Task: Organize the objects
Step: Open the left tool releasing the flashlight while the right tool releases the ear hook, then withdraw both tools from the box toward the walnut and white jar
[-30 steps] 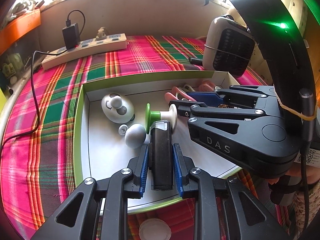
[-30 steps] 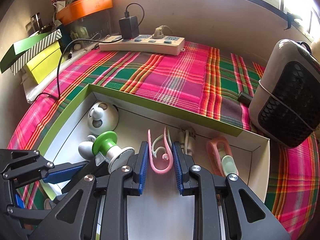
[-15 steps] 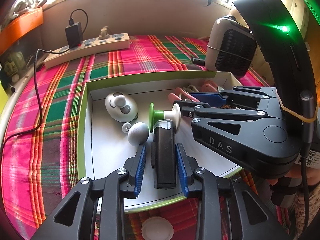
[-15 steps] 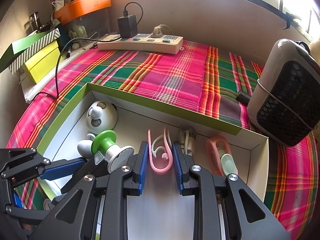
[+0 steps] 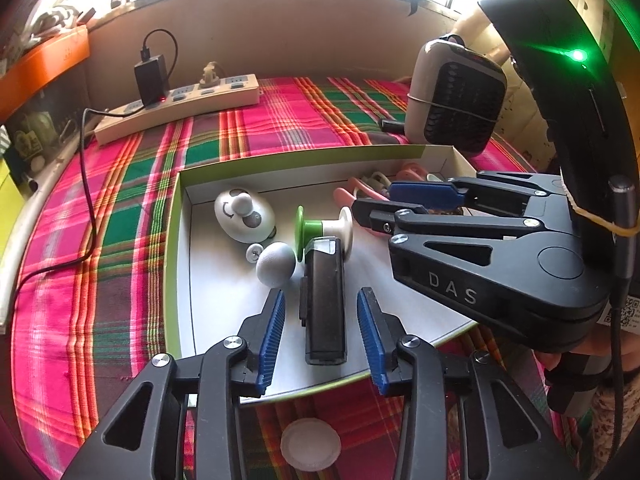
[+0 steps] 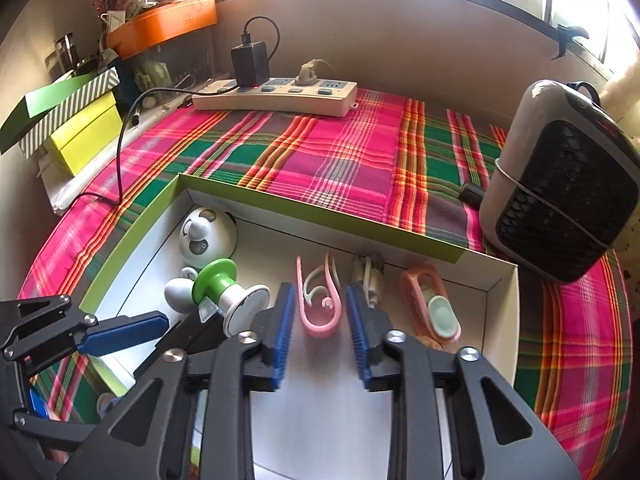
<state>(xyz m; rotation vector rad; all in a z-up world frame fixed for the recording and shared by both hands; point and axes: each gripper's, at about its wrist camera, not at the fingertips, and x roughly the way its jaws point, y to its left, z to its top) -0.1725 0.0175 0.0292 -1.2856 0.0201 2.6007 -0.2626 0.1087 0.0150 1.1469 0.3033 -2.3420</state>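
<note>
- Jaws of the left gripper (image 5: 321,334) are seen opening – the black rectangular device (image 5: 323,300) lies lengthwise between the blue pads, touched by neither.
- Jaws of the right gripper (image 6: 320,330) are likewise opening – the pink clip (image 6: 320,306) lies between their tips, unpinched.
- Both things are found on the floor of the white box (image 6: 502,320).
</note>
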